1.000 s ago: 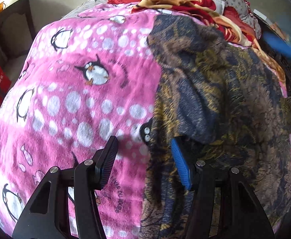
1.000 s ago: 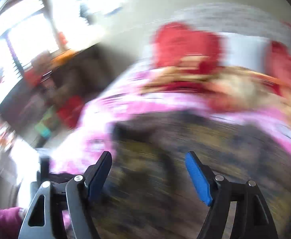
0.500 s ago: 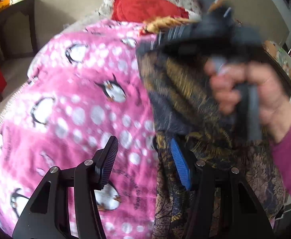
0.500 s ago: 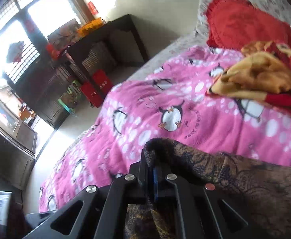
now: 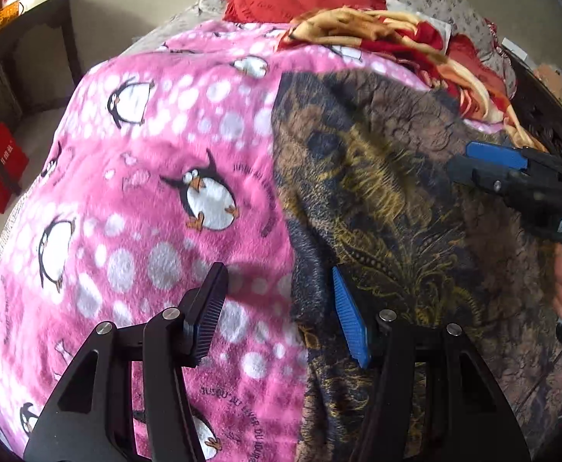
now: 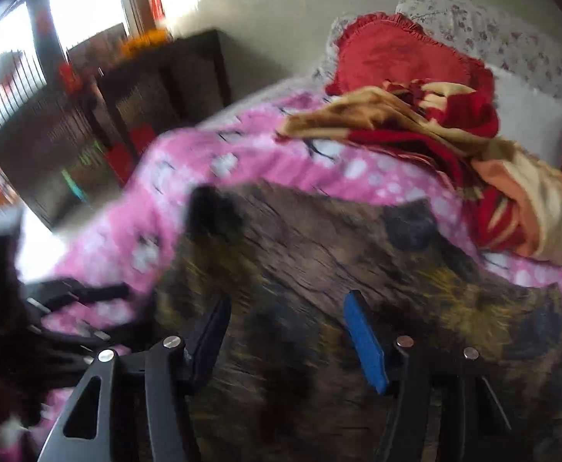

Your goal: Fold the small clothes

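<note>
Lying spread over the right half of the left wrist frame, the dark patterned garment (image 5: 388, 200) covers the pink penguin blanket (image 5: 158, 177), seemingly part-way through a fold with nothing gripped. The next move likely calls for catching its left edge, which runs between the fingers of the left gripper (image 5: 277, 308), and carrying it across. That gripper points forward low over the blanket, jaws spread wide and empty. At the right edge of the frame the right gripper (image 5: 492, 161) reaches in sideways above the garment; in its own blurred view its jaws stand apart, holding nothing. A red-and-yellow cloth (image 5: 396, 38) is heaped at upper right.
</note>
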